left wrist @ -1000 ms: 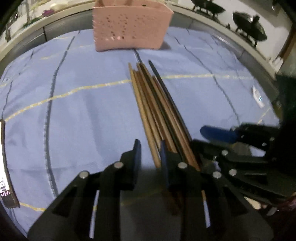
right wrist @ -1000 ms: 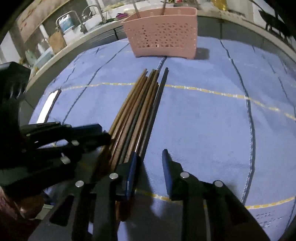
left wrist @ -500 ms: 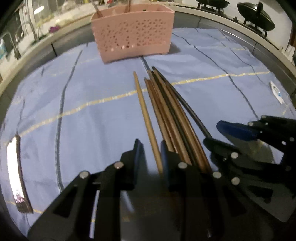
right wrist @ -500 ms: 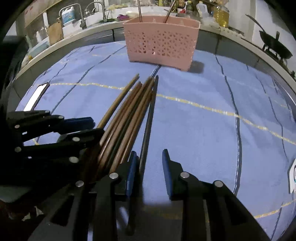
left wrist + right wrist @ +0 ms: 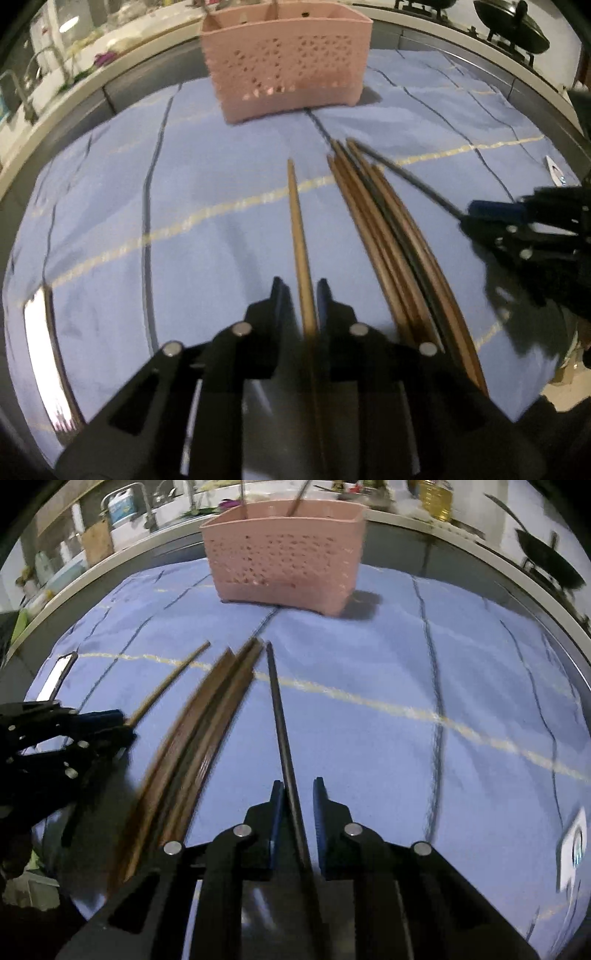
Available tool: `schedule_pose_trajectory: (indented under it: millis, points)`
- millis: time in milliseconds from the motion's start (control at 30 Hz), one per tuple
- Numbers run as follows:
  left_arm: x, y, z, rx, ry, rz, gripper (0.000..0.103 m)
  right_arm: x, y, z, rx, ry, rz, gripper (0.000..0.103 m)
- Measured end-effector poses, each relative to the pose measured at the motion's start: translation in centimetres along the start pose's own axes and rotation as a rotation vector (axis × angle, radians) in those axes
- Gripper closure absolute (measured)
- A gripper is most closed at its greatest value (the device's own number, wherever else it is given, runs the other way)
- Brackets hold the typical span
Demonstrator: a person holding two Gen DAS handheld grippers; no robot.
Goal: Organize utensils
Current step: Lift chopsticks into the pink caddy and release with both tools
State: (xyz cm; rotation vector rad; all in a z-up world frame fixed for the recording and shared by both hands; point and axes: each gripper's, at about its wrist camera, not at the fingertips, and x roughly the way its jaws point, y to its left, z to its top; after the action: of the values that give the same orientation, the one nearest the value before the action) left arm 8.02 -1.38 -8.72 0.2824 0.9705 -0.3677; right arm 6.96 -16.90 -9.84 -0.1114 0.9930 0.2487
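We have drawn a light chopstick [image 5: 299,236] from the bundle [image 5: 391,243]; the left claw [image 5: 300,295] closes around it. The right claw [image 5: 298,790] closes around a dark chopstick [image 5: 280,723]. Both singled out; basket [image 5: 288,62] lies ahead.

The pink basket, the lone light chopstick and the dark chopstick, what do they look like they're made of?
Pink basket: likely moulded plastic, matte, with punched hole patterns in its walls.
Light chopstick: looks like bamboo or wood, tan and dull, unpainted.
Dark chopstick: near black and smooth; could be lacquered wood, plastic or metal, the blur leaves it open.
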Motion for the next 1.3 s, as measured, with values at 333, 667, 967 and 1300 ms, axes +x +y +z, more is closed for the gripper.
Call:
schedule_pose_trajectory:
  millis: [333,667,967,1300]
  points:
    - [-1.2,2.3,5.3,-0.058,-0.096,-0.119,0.098,-1.4,-1.9,5.2,0.082,-0.088,0.215,0.098]
    - [-16.1,7.6,12.3,-0.122,-0.507,-0.199,0.097,-12.5,-3.6,13.7,0.093,-0.445,0.438,0.098]
    - [-17.6,9.6,22.5,-0.140,-0.640,-0.104,0.097,-14.1,-4.2,23.7,0.099,-0.569,0.367,0.098]
    - [-5.4,9.8,23.2,-0.168,-0.336,-0.125,0.097,-2.8,-4.8,23.6,0.161,-0.355,0.255,0.096]
